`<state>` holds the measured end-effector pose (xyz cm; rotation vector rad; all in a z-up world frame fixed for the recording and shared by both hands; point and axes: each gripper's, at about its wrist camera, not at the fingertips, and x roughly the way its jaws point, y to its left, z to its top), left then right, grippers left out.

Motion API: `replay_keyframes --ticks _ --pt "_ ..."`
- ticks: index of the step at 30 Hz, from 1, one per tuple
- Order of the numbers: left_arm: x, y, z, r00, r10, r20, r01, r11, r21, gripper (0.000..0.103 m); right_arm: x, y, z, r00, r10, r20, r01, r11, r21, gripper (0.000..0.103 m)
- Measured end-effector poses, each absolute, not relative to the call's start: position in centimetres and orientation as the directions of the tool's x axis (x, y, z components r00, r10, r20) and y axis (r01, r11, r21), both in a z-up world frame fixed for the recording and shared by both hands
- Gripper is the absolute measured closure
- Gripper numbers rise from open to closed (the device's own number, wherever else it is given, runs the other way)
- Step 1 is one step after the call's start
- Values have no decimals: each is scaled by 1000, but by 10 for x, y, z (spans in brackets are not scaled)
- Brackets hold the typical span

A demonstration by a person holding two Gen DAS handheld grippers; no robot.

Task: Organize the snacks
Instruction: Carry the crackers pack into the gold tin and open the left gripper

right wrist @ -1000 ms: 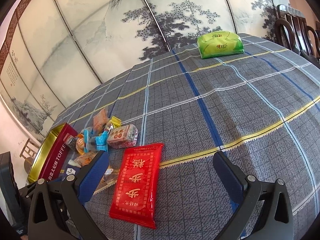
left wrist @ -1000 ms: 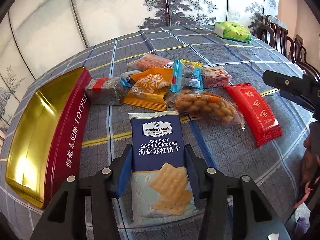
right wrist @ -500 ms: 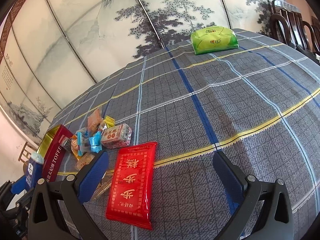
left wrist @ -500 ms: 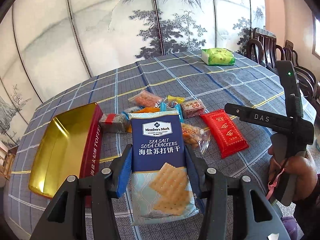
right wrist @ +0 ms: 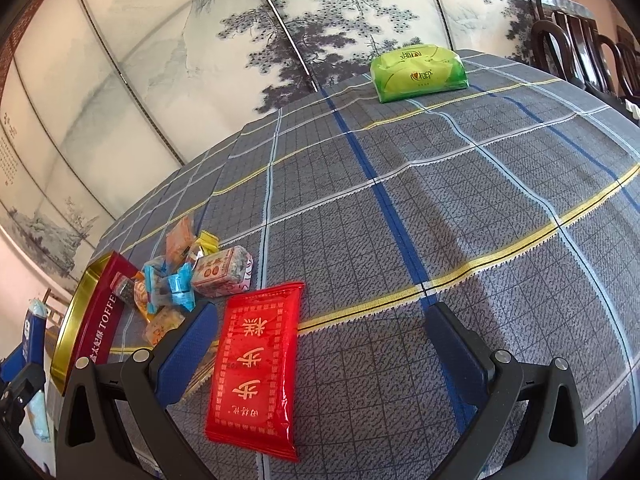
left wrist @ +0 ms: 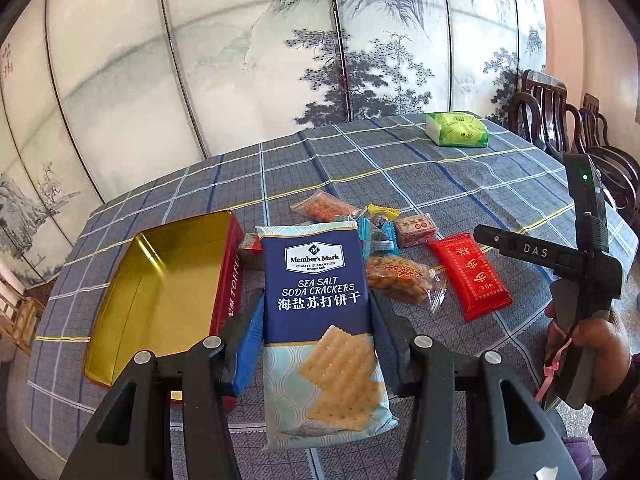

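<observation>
- Left hand-held gripper (left wrist: pixel 318 320): jaws pinch the sea salt soda cracker packet (left wrist: pixel 320 320) by its two long sides; blue pads press both edges. Packet is raised clear of the surface (left wrist: pixel 400 168), label facing the camera.
- Toffee tin (left wrist: pixel 160 288): open, gold inside, red wall; sits below and to the left of the left hand-held gripper, nothing visible inside.
- Small snack pile beyond the held packet: peanut bag (left wrist: pixel 400 278) just right of it, red packet (left wrist: pixel 472 276) further right, blue-wrapped candy (left wrist: pixel 376 236), yellow-wrapped candy (left wrist: pixel 382 212), orange packet (left wrist: pixel 326 208) and a small boxed sweet (left wrist: pixel 414 226) behind.
- Right hand-held gripper (right wrist: pixel 320 344): jaws spread wide, nothing between the pads; it hangs above the surface. The red packet lies flat below, close to its left finger (right wrist: pixel 188 348) and not touched by it.
- In the left wrist view the right hand-held gripper appears at the far right, held by a person's hand (left wrist: pixel 584 344).
- Green tissue pack (right wrist: pixel 418 72): far ahead of the right hand-held gripper, well apart from the snacks.
- Dark wooden chairs (left wrist: pixel 560 120) stand past the surface edge on the right.
</observation>
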<state>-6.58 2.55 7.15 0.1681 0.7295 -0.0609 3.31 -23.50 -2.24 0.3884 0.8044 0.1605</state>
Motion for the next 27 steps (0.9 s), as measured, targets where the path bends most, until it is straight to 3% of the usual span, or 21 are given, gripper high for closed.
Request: replay_keyframes --ticks 18,27 --pt "-39 87 89 762 99 -640 16 985 172 57 33 -235 -23 685 285 -671 6 918 396 0" --pt "34 160 72 673 199 -713 -77 977 199 57 33 -234 -23 684 284 -672 6 919 394 0"
